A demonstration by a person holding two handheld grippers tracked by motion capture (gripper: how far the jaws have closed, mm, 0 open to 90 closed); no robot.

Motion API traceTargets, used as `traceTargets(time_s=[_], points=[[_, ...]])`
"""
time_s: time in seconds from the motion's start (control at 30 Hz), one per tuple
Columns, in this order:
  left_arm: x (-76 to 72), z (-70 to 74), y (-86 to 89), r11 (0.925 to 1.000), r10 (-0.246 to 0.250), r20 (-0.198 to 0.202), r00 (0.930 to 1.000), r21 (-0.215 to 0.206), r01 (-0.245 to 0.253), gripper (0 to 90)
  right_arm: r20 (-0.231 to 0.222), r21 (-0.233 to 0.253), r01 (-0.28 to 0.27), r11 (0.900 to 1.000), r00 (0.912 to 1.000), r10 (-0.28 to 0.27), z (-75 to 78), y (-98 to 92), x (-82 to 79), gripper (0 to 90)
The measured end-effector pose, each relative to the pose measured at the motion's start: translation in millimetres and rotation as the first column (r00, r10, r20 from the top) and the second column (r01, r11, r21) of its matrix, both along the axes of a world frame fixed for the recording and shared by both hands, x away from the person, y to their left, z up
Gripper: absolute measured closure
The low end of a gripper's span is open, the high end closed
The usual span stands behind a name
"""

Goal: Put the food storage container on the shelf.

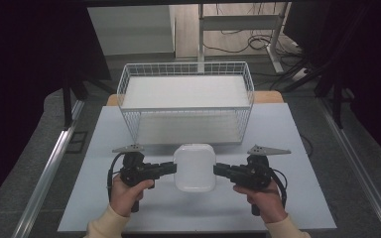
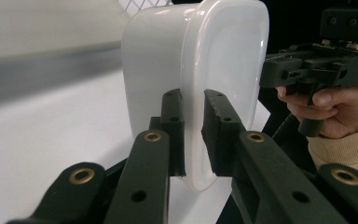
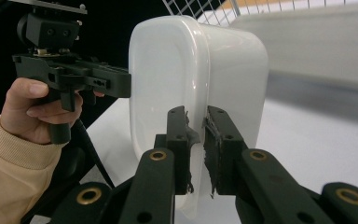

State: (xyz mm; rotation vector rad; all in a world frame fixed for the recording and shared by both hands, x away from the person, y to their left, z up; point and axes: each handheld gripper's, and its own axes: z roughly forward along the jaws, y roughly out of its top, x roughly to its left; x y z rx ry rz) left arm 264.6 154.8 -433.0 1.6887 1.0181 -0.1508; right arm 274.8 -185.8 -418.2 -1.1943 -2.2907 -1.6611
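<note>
The left tool (image 1: 171, 169) is clamped on the left rim of a white plastic container (image 1: 194, 167), the thin edge being pinched between its jaws in the left gripper view. The right tool (image 1: 217, 170) is clamped on the opposite rim in the same way. The container is held at the lower centre of the high view, over the grey worktop (image 1: 297, 198). Just beyond it, toward the upper centre, a white wire basket (image 1: 186, 101) is seen standing on the worktop.
</note>
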Motion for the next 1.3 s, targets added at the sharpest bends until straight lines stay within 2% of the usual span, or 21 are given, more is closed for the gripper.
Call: traceTargets(time_s=[0.3,0.73,0.97,1.17,1.3], points=[[11.4,19.8,0.6,0.9999,-0.01,0.033,0.9994,-0.003,0.01,79.3,0.048,0.018,-0.009,1.0,0.9988,0.008,18.0,-1.2,8.8,79.9],[26.6,43.9,2.9,1.0,-0.003,0.058,0.9983,0.002,0.003,79.3,0.074,0.037,-0.02,0.999,0.9971,0.017,38.5,-0.1,23.8,79.9],[39.5,65.4,4.9,1.0,-0.008,0.081,0.9967,0.002,0.008,79.2,0.102,0.045,-0.019,0.999,0.9947,0.014,57.0,1.2,34.3,80.0],[52.9,84.0,8.8,0.9998,-0.019,0.092,0.9956,-0.006,0.02,79.2,0.122,0.051,-0.025,0.998,0.9924,0.019,79.8,4.1,46.3,79.9],[61.2,93.6,9.8,0.9999,-0.015,0.105,0.9944,0.008,0.014,79.2,0.125,0.049,-0.024,0.998,0.992,0.018,85.3,5.6,52.6,80.0]])
